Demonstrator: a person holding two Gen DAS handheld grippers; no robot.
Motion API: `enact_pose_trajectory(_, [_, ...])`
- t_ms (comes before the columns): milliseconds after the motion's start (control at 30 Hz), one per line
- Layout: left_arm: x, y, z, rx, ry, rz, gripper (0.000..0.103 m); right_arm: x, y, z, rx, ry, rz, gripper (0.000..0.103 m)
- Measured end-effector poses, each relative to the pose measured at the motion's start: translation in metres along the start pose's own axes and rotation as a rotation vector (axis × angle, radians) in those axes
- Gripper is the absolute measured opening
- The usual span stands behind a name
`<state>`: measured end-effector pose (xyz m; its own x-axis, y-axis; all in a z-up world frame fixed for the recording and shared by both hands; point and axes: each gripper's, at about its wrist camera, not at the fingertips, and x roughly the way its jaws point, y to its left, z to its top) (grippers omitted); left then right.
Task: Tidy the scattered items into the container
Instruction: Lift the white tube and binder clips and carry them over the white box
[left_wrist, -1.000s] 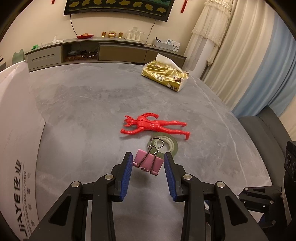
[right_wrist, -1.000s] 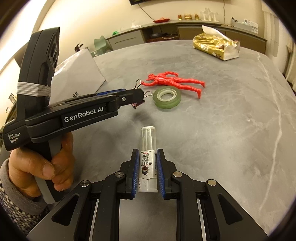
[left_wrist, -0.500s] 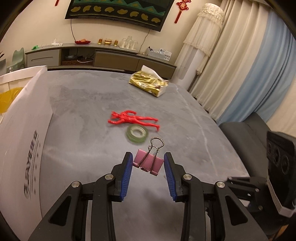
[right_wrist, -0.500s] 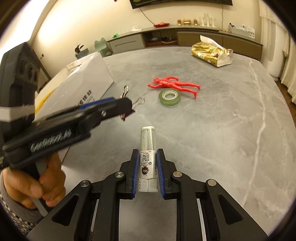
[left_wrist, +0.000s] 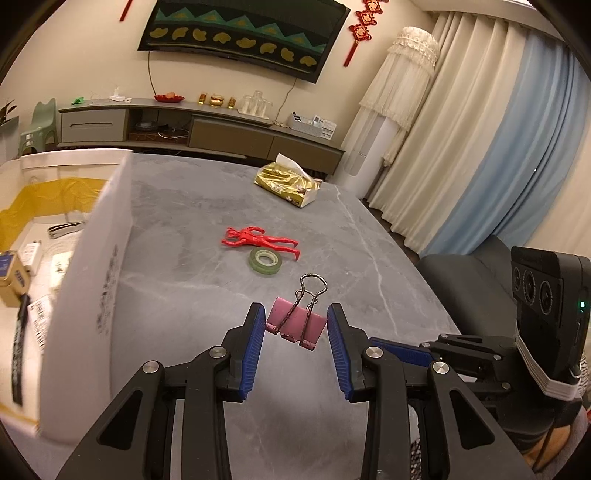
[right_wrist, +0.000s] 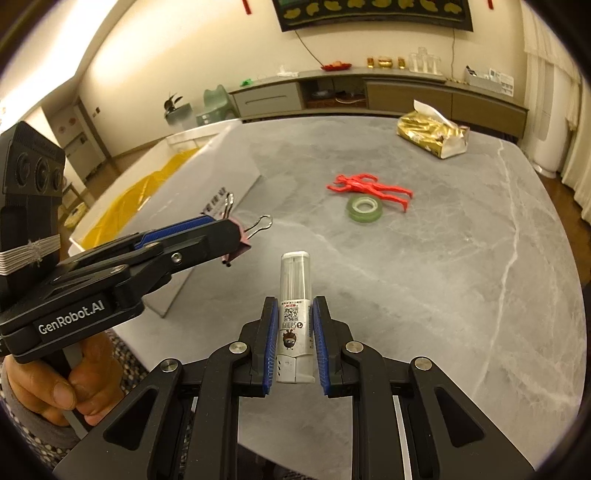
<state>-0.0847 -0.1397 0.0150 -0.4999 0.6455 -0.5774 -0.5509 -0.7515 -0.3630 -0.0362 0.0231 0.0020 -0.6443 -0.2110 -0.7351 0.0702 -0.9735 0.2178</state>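
Observation:
My left gripper (left_wrist: 296, 321) is shut on a pink binder clip (left_wrist: 296, 325) and holds it in the air above the grey table; the same clip (right_wrist: 242, 236) shows in the right wrist view. My right gripper (right_wrist: 294, 315) is shut on a small white tube with a clear cap (right_wrist: 294, 295). A red toy figure (left_wrist: 258, 240) and a green tape roll (left_wrist: 265, 261) lie together on the table further ahead. The white box (left_wrist: 92, 258) stands at the left, with several items on its floor.
A gold tissue pack (left_wrist: 288, 182) lies at the far side of the table (left_wrist: 207, 206). The box flap (right_wrist: 218, 184) leans out over the table. A dark chair (left_wrist: 469, 280) stands past the right edge. A hand (right_wrist: 48, 384) holds the left gripper's handle.
Both grippers have risen and drawn back from the toy and tape, which look smaller. The left gripper has swung toward the box, whose inside has come into view.

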Motion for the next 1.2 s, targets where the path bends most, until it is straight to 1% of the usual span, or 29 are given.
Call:
enact_pose_trajectory(300, [-0.046, -0.003, -0.007, 0.012, -0.053, 0.014, 0.036, -0.025, 0.028, -0.003, -0.041, -0.035, 0.018, 0.02])
enact_pose_trajectory(500, [-0.07, -0.006, -0.009, 0.014, -0.088, 0.016, 0.036, -0.038, 0.044, -0.005, -0.067, -0.053, 0.028, 0.02])
enact_pose_trajectory(900, [-0.105, -0.004, -0.008, 0.004, -0.148, 0.013, 0.036, -0.051, 0.071, -0.003, -0.114, -0.075, 0.043, 0.02])
enact_pose_trajectory(1200, [-0.131, 0.007, -0.006, -0.018, -0.193, 0.016, 0.036, -0.056, 0.091, 0.006, -0.161, -0.087, 0.054, 0.02])
